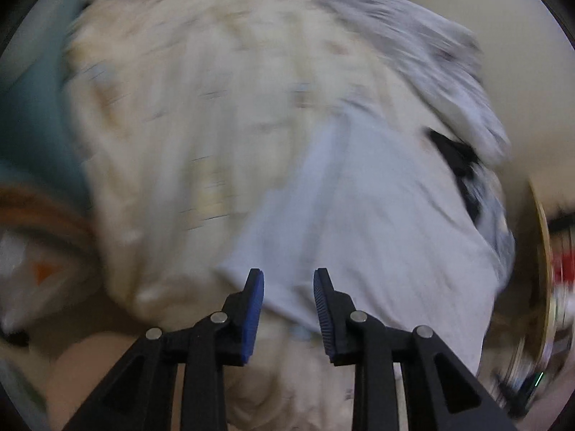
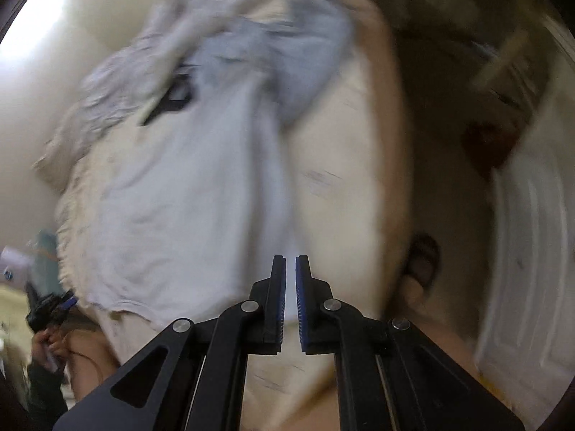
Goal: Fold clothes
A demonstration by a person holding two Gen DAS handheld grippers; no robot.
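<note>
A pale lavender shirt (image 1: 359, 197) lies spread on a cream bedcover (image 1: 172, 125), blurred by motion. My left gripper (image 1: 288, 273) stands open just above the shirt's near hem, and its blue pads do not touch the cloth. In the right wrist view the same shirt (image 2: 172, 197) rises in a long fold that runs down to my right gripper (image 2: 290, 259). That gripper's jaws stand almost together, with a thin strip of pale cloth in the slit.
Crumpled grey clothes (image 1: 413, 36) (image 2: 143, 54) and a black item (image 1: 456, 151) lie at the shirt's far end. A teal cloth (image 1: 28, 107) lies left of the bedcover. A person's foot in a dark sandal (image 2: 424, 262) and a white door (image 2: 532, 233) are on the right.
</note>
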